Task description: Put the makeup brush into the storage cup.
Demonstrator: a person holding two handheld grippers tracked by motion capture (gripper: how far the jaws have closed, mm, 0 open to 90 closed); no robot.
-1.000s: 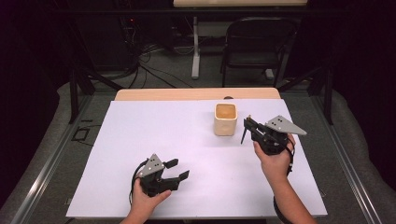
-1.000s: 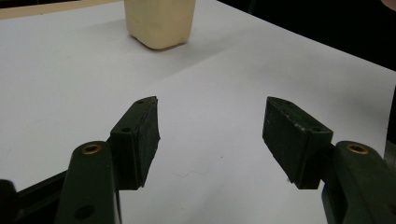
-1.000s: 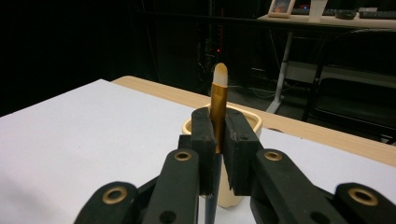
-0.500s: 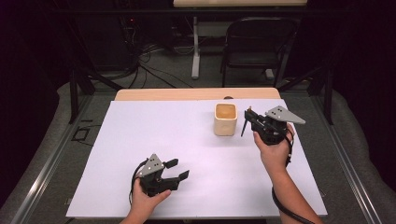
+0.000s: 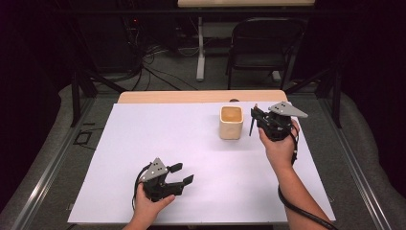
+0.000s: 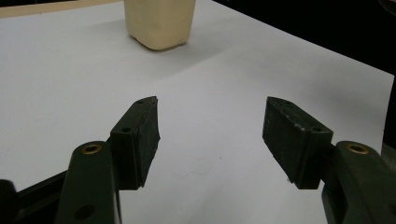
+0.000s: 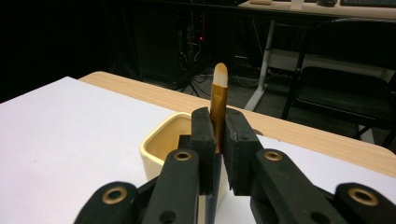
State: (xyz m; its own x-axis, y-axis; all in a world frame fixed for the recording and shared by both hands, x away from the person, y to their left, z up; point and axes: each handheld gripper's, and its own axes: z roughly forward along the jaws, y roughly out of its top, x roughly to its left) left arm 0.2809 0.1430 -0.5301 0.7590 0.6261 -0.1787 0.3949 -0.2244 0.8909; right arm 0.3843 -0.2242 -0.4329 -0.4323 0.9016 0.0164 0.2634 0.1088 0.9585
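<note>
A cream square cup [image 5: 231,122] stands on the white sheet [image 5: 158,139] toward the far right. Just right of it, my right gripper [image 5: 257,117] is held above the table, shut on a slim pen [image 5: 251,128] that hangs down beside the cup. In the right gripper view the pen [image 7: 218,93] is gold-brown with a pale rounded tip, sticks up between the shut jaws [image 7: 217,128], and the cup [image 7: 159,144] sits right behind. My left gripper [image 5: 184,173] rests near the front edge, open with nothing in it [image 6: 210,126]. The cup [image 6: 159,23] is far ahead of it.
The bare wooden table edge [image 5: 191,97] runs along the far side of the sheet. Beyond it stand a black folding chair [image 5: 263,48] and a desk leg [image 5: 201,52], with cables on the floor. Dark floor surrounds the table.
My right hand has carried the pen away from the person, up alongside the cup. The left gripper has stayed put.
</note>
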